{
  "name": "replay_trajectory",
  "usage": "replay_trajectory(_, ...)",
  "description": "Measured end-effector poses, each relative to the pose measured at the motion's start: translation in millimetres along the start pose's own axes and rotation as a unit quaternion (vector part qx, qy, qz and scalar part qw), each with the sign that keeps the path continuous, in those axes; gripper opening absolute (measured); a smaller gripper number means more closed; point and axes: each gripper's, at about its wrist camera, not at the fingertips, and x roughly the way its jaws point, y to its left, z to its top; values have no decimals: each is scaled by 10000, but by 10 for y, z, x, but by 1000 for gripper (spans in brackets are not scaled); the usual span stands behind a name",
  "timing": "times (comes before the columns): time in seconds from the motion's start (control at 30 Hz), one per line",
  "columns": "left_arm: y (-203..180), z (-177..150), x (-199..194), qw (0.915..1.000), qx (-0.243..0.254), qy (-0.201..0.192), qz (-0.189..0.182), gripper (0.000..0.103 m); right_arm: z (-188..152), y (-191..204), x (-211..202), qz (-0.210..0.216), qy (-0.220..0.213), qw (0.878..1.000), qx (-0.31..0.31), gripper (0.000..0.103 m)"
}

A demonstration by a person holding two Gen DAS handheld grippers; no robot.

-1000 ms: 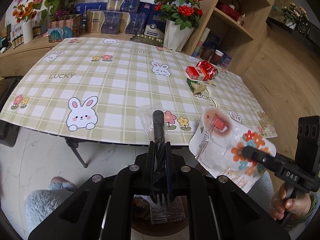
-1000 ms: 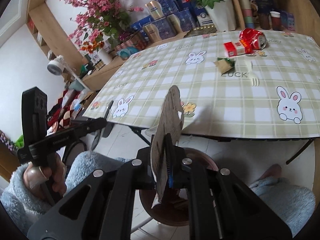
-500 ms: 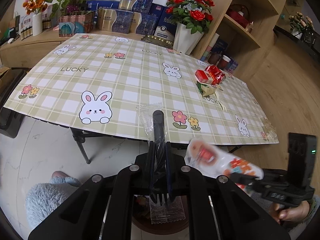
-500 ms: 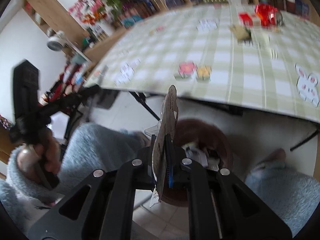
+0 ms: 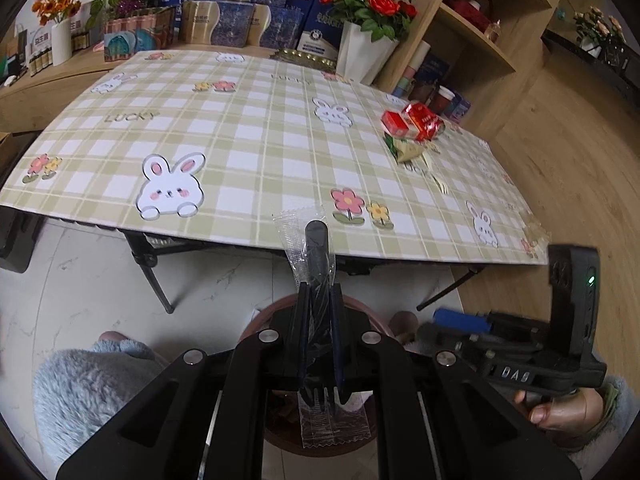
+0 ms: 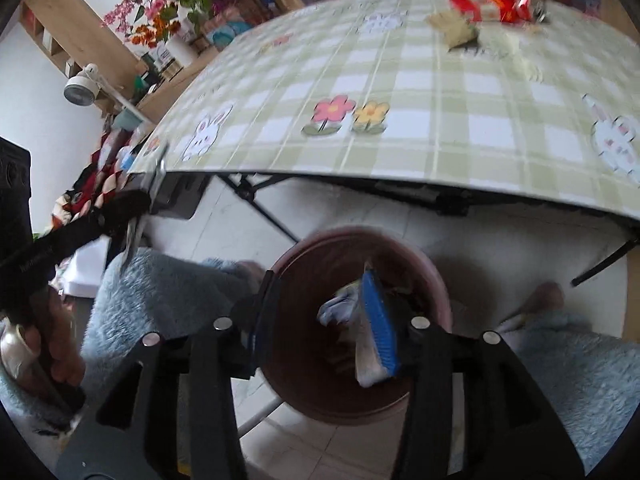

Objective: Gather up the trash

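The surface point(image 5: 248, 128), spread with a green-checked cloth of rabbits and flowers, fills the upper half of both views. Beside its far right corner stands a wooden shelf unit point(image 5: 480, 36), and along its far edge sit boxes and a white vase of red roses point(image 5: 366, 32). On the tiled floor just in front of the near edge of the surface, between the person's fleece-clad knees point(image 6: 168, 292), stands a round brown bin point(image 6: 352, 320) with scraps already inside.

The left tool point(image 5: 320, 312) is clamped together on a black plastic fork in a clear wrapper point(image 5: 316, 264); the handle end sticks up past the fingertips and the tines hang below the tool, over the bin. The right tool point(image 6: 320, 320) hangs directly over the bin's mouth, and its jaws are opening, the blue pads well apart. A pale flat wrapper point(image 6: 366, 360) lies against the inner face of the right-hand pad point(image 6: 380, 320); the blur hides whether it is loose from it. The other pad is clear of it.

Trash left on the surface lies near the far right corner: a crushed red can point(image 5: 424, 122) touching a small red box point(image 5: 394, 122), a folded green-and-tan packet point(image 5: 406, 148) just in front of them, and a pale fork point(image 5: 436, 178) nearer the edge.
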Motion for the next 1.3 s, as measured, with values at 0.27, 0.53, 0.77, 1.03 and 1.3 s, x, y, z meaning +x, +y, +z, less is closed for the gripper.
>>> replay_trajectory(0.27, -59, -186, 180, 9995, 14, 320, -7, 10, -181, -112, -219, -1026, -1146, 9880, -154, 90)
replay_trajectory(0.53, -96, -318, 418, 9969, -8, 786, -50, 10, -193, -311, -164, -1130, -1135, 9869, 165, 96)
replay_trajectory(0.77, -97, -346, 543, 9947, -45, 1029, -23, 10, -228, -354, -170, -1072, -1164, 9869, 321, 96)
replay_trajectory(1.03, -172, -371, 636, 9925, 99, 1222, 6, 28, -242, -435, -163, -1060, -1150, 9864, 507, 96)
replay_trajectory(1.3, -161, -319, 592, 9949, 171, 975, 215, 65, -230, -435, -132, -936, -1100, 9883, 492, 96)
